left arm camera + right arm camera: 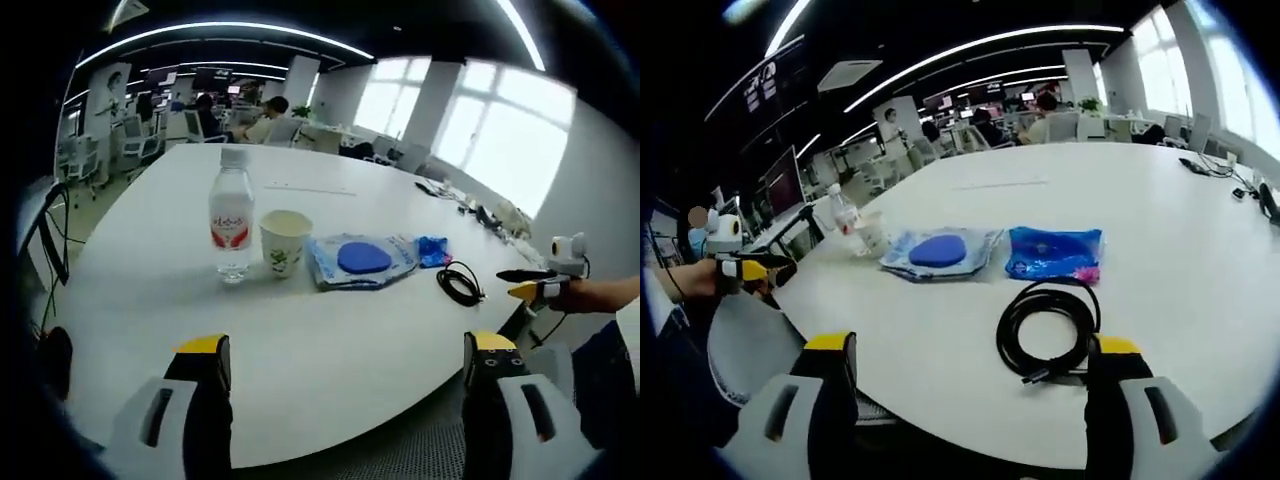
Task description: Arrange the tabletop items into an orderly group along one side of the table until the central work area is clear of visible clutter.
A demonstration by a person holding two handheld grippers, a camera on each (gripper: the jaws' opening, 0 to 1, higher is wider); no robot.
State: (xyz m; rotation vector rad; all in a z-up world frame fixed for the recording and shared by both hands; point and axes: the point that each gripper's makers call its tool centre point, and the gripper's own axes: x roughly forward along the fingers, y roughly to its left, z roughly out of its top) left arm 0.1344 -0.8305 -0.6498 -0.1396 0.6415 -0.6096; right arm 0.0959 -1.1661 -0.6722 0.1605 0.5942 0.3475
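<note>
One water bottle (231, 226), one paper cup (283, 242), two flat plastic packets and one coiled black cable (1045, 330) are lying in a loose row on the white table (330, 350), running roughly parallel to its near edge.

In the left gripper view the bottle is standing upright at the left end of the row, clear with a white cap and a red-and-white label. The cup is standing just beside it, cream-coloured with a small green print. Next to the cup the clear packet (358, 260) is lying flat, showing a round blue disc inside. The blue packet (1055, 253) is lying just beyond it; whether the two are touching I cannot tell. The cable is sitting at the right end, nearest the table edge, wound into a neat ring.

The left gripper (345, 365) is hovering above the near edge, its yellow-tipped jaws standing wide apart and holding nothing. The right gripper (965, 360) is hanging over the edge just in front of the cable, its jaws likewise spread apart and empty.
</note>
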